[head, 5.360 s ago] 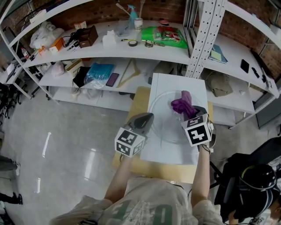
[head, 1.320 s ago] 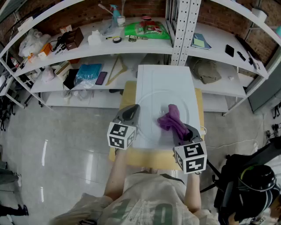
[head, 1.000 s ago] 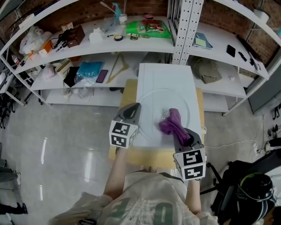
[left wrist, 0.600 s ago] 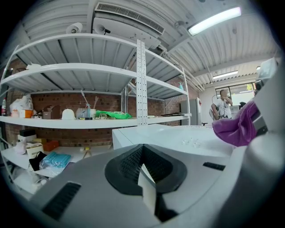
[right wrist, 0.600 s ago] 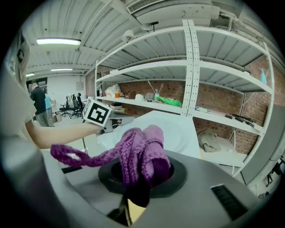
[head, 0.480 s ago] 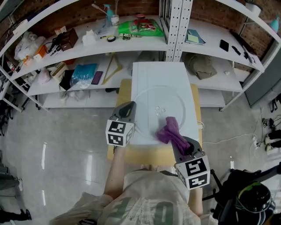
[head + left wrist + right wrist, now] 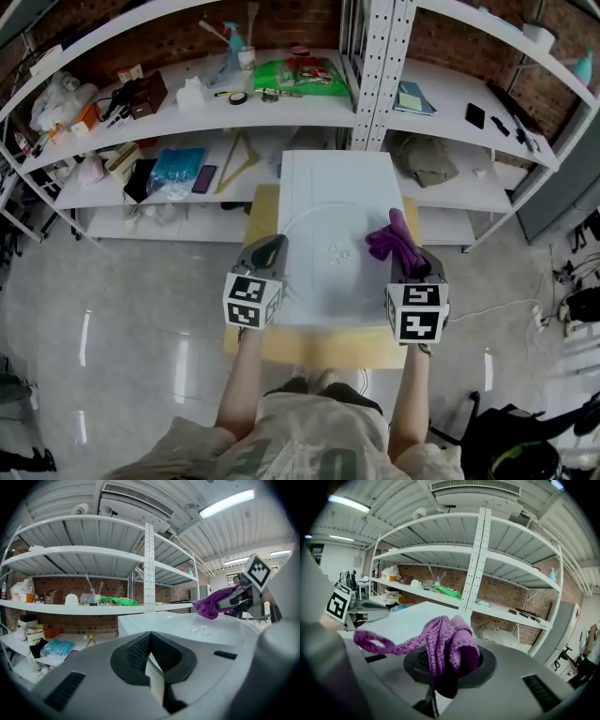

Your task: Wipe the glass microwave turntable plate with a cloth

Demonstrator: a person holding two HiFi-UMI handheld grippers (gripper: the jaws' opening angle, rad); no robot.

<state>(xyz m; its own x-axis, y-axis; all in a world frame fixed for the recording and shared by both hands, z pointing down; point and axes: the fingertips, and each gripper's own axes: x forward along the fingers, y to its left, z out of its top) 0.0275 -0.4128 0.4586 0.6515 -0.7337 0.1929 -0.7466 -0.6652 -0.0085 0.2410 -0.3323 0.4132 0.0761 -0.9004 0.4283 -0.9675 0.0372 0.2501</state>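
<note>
The right claw (image 7: 411, 262) is clenched on the purple cloth (image 7: 392, 238) at the right rim of the glass plate (image 7: 323, 286), centre frame; the left claw (image 7: 268, 251), pressed together and empty, sits by its left rim; best to lay the cloth flat and sweep overlapping arcs with light pressure, so the plate does not slide on the table (image 7: 319, 344).

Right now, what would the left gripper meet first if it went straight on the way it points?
Likely the left rim of the plate, just ahead of the left gripper; if it rides higher, the shelf post beyond. Depth is unclear.
</note>
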